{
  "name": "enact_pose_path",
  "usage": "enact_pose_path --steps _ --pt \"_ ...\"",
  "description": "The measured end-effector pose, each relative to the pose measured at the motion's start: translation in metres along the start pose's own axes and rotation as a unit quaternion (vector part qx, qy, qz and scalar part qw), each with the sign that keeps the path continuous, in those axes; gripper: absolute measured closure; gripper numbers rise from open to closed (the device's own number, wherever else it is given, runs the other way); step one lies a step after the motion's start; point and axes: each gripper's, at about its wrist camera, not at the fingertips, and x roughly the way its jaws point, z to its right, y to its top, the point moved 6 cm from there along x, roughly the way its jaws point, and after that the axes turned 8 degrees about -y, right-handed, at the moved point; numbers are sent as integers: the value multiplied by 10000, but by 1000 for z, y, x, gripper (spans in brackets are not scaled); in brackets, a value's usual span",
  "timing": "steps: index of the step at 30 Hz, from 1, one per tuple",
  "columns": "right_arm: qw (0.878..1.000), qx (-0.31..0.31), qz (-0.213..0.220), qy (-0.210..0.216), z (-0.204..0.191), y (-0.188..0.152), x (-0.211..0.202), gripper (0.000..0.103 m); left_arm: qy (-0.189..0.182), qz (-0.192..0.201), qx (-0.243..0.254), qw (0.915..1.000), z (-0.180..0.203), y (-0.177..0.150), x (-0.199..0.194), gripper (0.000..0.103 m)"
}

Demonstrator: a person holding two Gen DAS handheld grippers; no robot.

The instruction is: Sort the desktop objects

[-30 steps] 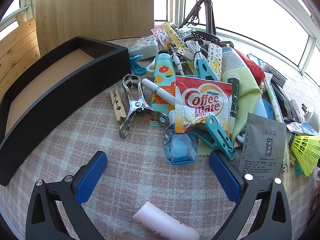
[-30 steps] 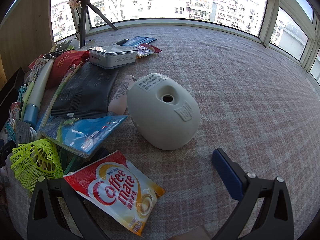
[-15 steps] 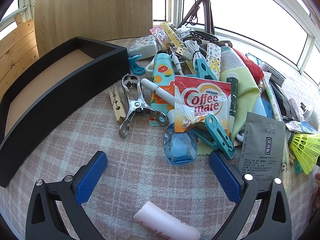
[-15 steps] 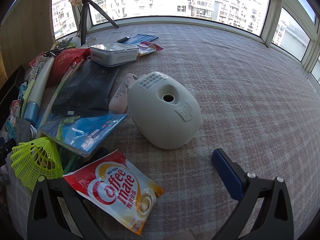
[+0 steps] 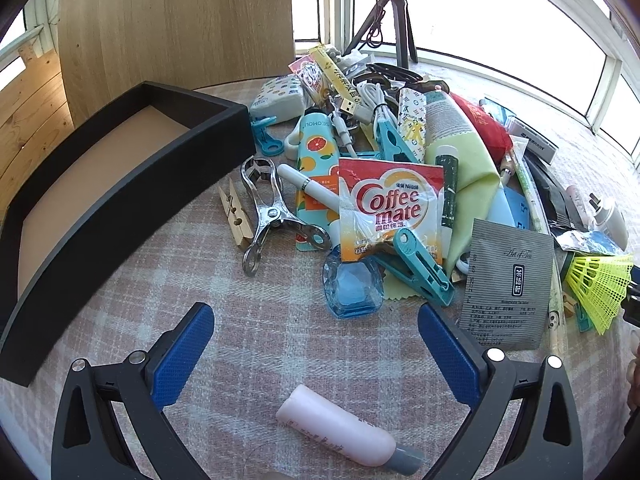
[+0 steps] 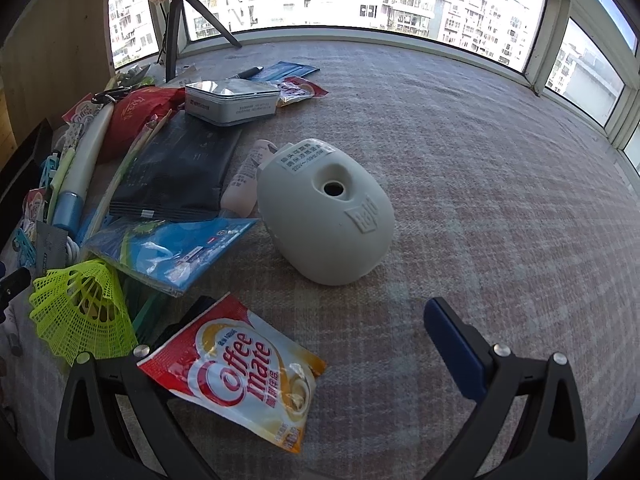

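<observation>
Hovering almost unmoved over the last second, the left gripper [image 5: 316, 344] and right gripper [image 6: 312, 344] both stay spread and empty, so sorting hasn't begun: clutter [image 5: 392, 204] remains heaped right of the bare tray [image 5: 132, 184].

Left wrist view: tray [image 5: 132, 184] at left; clutter pile to its right, sachet [image 5: 390, 210] on top, metal clip [image 5: 272, 212] between tray and pile; tube [image 5: 340, 428] nearest. Right wrist view: domed device [image 6: 326, 212] centre, tin [image 6: 232, 101] far left, second sachet [image 6: 236, 372] near.
</observation>
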Motion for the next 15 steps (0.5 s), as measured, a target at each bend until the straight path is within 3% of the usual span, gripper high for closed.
enact_pose_path --steps 15 --pt "9962 85 862 101 10 16 -103 0 -63 252 -172 9995 6 27 -73 4"
